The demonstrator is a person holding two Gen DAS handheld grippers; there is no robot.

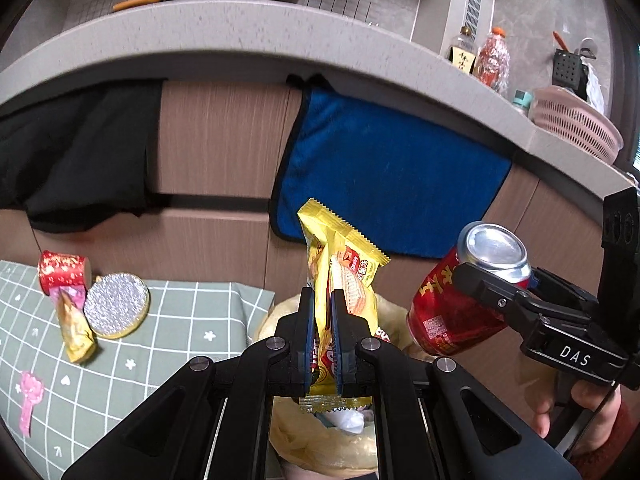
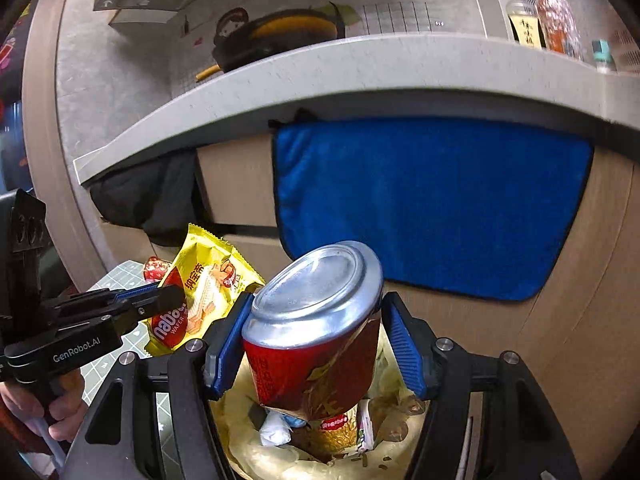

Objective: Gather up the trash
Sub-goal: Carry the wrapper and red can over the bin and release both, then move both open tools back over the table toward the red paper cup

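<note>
My left gripper (image 1: 323,336) is shut on a yellow wafer wrapper (image 1: 340,276), held upright above a bin lined with a yellowish bag (image 1: 320,444). The wrapper also shows in the right wrist view (image 2: 200,296), with the left gripper (image 2: 160,300) at the left. My right gripper (image 2: 316,340) is shut on a dented red drink can (image 2: 316,340), tilted, over the bin bag (image 2: 280,460), which holds other trash. The can (image 1: 460,296) and the right gripper (image 1: 492,284) show at the right of the left wrist view.
A green checked tablecloth (image 1: 160,340) at the left carries a red packet (image 1: 62,272), a foil-topped round tin (image 1: 116,310) and a gold wrapper (image 1: 74,328). A blue towel (image 1: 384,176) and a black cloth (image 1: 72,152) hang from the counter edge (image 1: 280,40) ahead.
</note>
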